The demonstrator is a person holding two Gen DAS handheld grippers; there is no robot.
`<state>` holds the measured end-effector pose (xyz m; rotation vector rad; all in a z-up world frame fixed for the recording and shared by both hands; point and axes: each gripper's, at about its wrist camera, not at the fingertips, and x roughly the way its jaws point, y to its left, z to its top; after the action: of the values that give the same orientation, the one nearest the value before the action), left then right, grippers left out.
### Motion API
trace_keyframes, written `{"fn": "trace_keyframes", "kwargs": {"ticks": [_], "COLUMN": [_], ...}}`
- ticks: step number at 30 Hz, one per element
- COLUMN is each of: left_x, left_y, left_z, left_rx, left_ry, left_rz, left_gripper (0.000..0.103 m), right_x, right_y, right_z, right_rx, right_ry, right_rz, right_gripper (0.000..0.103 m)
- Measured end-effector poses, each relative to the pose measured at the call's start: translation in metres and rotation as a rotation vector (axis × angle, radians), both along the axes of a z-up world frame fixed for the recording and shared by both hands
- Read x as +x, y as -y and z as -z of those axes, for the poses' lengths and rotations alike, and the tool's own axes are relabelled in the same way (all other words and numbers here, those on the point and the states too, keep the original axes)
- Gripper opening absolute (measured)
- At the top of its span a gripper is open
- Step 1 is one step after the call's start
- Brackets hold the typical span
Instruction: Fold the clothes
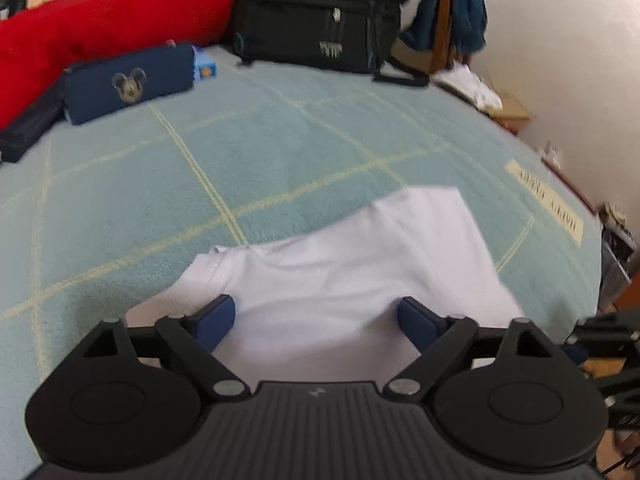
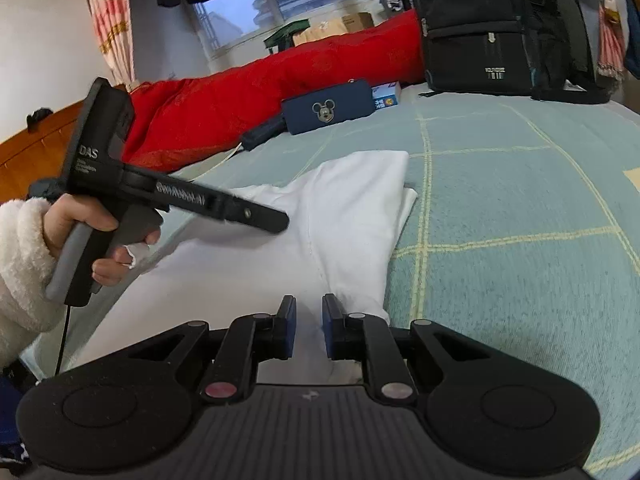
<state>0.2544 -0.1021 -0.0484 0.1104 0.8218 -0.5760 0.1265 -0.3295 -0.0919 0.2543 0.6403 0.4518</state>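
At the far left of the right wrist view, a hand in a fluffy white sleeve is seen wrapped around the grey pistol grip of the left gripper. The wrist is held roughly level, and the tool's black body is pointed rightwards and slightly downwards over the white garment, its tip lying above the cloth. From this side its jaws cannot be judged; in the left wrist view the left gripper is shown with its blue pads spread wide apart, nothing being clasped between them, while the white garment is spread just ahead of and beneath them.

The garment is laid on a pale green blanket crossed by cream lines, partly folded, with a doubled edge visible at its far right corner and a seam running down its middle. Behind it, a red pillow, a navy pouch bearing a mouse emblem and a black backpack are lined up along the far edge of the bed.

At the lower centre of the right wrist view, the right gripper is held low over the near edge of the garment. Its pads are drawn close together with a narrow gap left between them; white cloth is seen in that gap, but whether it is actually pinched cannot be told.
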Motion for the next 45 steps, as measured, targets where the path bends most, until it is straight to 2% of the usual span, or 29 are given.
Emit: {"fn": "trace_keyframes", "kwargs": {"ticks": [3, 5, 7, 9, 10, 12, 14, 15, 17, 20, 24, 27, 30, 34, 36, 39, 45], "left_x": [-0.027, -0.049, -0.070, -0.091, -0.098, -0.103, -0.110, -0.115, -0.125, -0.140, -0.155, -0.160, -0.168, -0.182, -0.186, -0.190, -0.197], "left_y": [-0.006, -0.008, -0.012, -0.015, -0.016, -0.017, -0.020, -0.023, -0.032, -0.041, -0.049, -0.060, -0.074, -0.091, -0.096, -0.098, -0.105], "left_z": [-0.022, -0.031, -0.029, -0.025, -0.019, 0.002, 0.003, -0.004, -0.022, -0.043, -0.047, -0.039, -0.032, -0.026, -0.023, -0.022, -0.021], "left_rx": [0.021, 0.030, 0.004, -0.032, -0.050, -0.043, -0.037, -0.049, -0.080, -0.052, 0.105, 0.221, 0.277, 0.256, 0.232, 0.196, 0.114], "left_ry": [0.065, 0.075, 0.053, 0.022, -0.006, -0.086, -0.072, -0.060, -0.020, 0.049, 0.114, 0.112, 0.093, 0.076, 0.072, 0.073, 0.085], "left_rz": [0.021, 0.042, 0.063, 0.086, 0.093, 0.078, 0.049, 0.040, 0.010, -0.079, -0.229, -0.339, -0.408, -0.412, -0.402, -0.381, -0.338], "left_gripper": [0.088, 0.088, 0.089, 0.089, 0.089, 0.089, 0.088, 0.088, 0.091, 0.094, 0.094, 0.094, 0.094, 0.094, 0.094, 0.094, 0.094], "right_x": [-0.002, -0.004, -0.007, -0.012, -0.015, -0.024, -0.035, -0.039, -0.049, -0.061, -0.063, -0.057, -0.045, -0.050, -0.057, -0.068, -0.084], "right_y": [0.001, 0.000, -0.002, -0.006, -0.008, -0.015, -0.021, -0.024, -0.031, -0.042, -0.077, -0.107, -0.129, -0.137, -0.136, -0.136, -0.124], "right_z": [0.001, 0.000, -0.002, -0.006, -0.008, -0.015, -0.021, -0.024, -0.029, -0.037, -0.045, -0.047, -0.041, -0.030, -0.025, -0.018, -0.051], "right_rx": [0.014, 0.015, 0.016, 0.004, -0.007, -0.047, -0.093, -0.121, -0.178, -0.188, -0.237, -0.294, -0.332, -0.382, -0.409, -0.448, -0.419], "right_ry": [0.004, 0.007, 0.011, 0.025, 0.033, 0.052, 0.069, 0.074, 0.085, 0.105, 0.120, 0.130, 0.103, 0.051, 0.026, -0.012, 0.046], "right_rz": [0.006, 0.014, 0.023, 0.018, 0.014, 0.007, 0.005, 0.013, 0.030, -0.008, -0.092, -0.153, -0.183, -0.163, -0.142, -0.109, -0.036], "right_gripper": [0.019, 0.020, 0.026, 0.043, 0.048, 0.065, 0.068, 0.075, 0.080, 0.081, 0.088, 0.093, 0.094, 0.094, 0.101, 0.101, 0.103]}}
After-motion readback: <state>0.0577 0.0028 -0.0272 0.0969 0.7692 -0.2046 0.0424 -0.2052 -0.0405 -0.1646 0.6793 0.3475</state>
